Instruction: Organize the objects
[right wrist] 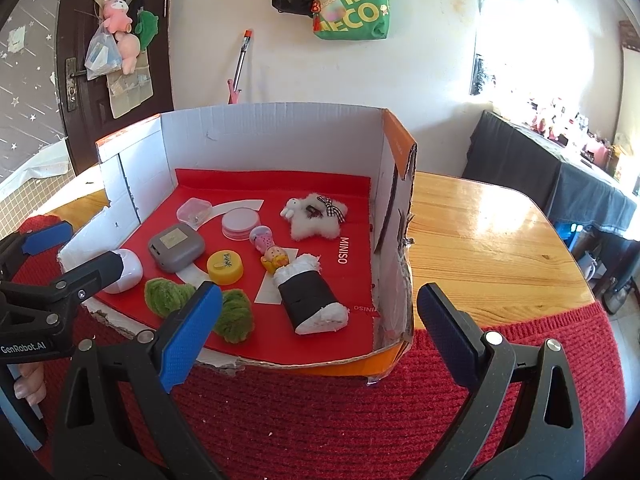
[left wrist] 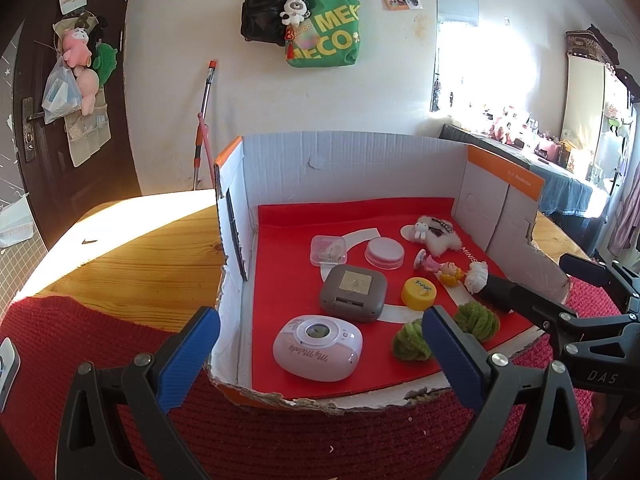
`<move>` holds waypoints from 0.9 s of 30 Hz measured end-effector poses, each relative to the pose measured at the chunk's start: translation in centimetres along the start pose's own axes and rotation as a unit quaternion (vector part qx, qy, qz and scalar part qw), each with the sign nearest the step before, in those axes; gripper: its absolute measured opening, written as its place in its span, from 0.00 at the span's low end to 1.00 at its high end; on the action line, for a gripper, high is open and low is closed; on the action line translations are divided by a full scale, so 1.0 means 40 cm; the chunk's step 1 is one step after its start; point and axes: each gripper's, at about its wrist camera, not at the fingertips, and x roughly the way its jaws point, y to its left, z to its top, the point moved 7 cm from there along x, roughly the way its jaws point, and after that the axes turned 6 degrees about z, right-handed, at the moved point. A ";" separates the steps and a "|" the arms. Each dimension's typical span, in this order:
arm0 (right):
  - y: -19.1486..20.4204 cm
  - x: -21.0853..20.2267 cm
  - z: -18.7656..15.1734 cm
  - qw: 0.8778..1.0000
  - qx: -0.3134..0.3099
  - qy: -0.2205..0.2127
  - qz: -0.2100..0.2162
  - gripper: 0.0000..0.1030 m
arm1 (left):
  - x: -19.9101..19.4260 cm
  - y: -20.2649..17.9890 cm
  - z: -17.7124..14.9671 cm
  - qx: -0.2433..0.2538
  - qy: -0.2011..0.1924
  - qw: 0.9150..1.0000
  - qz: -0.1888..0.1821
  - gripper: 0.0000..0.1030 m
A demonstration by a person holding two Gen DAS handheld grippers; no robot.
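A torn cardboard box (right wrist: pixel 280 148) with white inner walls, orange rims and a red MINISO sheet as its floor sits in the middle of both views, its ragged front edge resting on a red knitted mat (right wrist: pixel 320 408) over a wooden table (right wrist: pixel 480 240). In the right wrist view, a black roll with white fluffy ends (right wrist: pixel 310 300) lies at lower centre of the floor, touching a small doll figure (right wrist: pixel 272 258) above it. Left of these are a yellow round lid (right wrist: pixel 225 267), a grey square case (right wrist: pixel 176 252) and a white-pink gadget (right wrist: pixel 124 272) at the box's left edge. Two green yarn balls (right wrist: pixel 234 316) lie along the front. Toward the back are a clear small box (right wrist: pixel 194 210), a round pinkish tin (right wrist: pixel 240 222) and a white fluffy star plush with a bunny (right wrist: pixel 316 216).

The right gripper (right wrist: pixel 320 340) hovers before the box's front right, its blue-padded jaws spread wide with nothing between them. The left gripper (left wrist: pixel 320 354) hovers at the front left, jaws likewise wide apart and empty, framing the gadget.

On the wall at the top of the frame hangs a green tote bag (right wrist: pixel 354 4).
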 end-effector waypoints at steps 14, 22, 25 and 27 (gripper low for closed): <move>-0.001 0.002 -0.002 1.000 0.003 0.004 -0.001 0.97 | 0.000 -0.001 -0.001 0.000 0.001 1.000 0.000 1.00; 0.003 -0.021 0.006 1.000 -0.003 0.000 -0.004 0.97 | -0.023 -0.002 0.003 0.008 -0.008 1.000 0.007 1.00; 0.004 -0.043 0.013 1.000 -0.001 -0.004 -0.003 0.97 | -0.044 0.002 0.009 0.003 -0.007 1.000 0.000 1.00; 0.004 -0.061 0.015 1.000 0.006 -0.005 0.002 0.97 | -0.057 0.004 0.010 0.002 -0.005 1.000 -0.002 1.00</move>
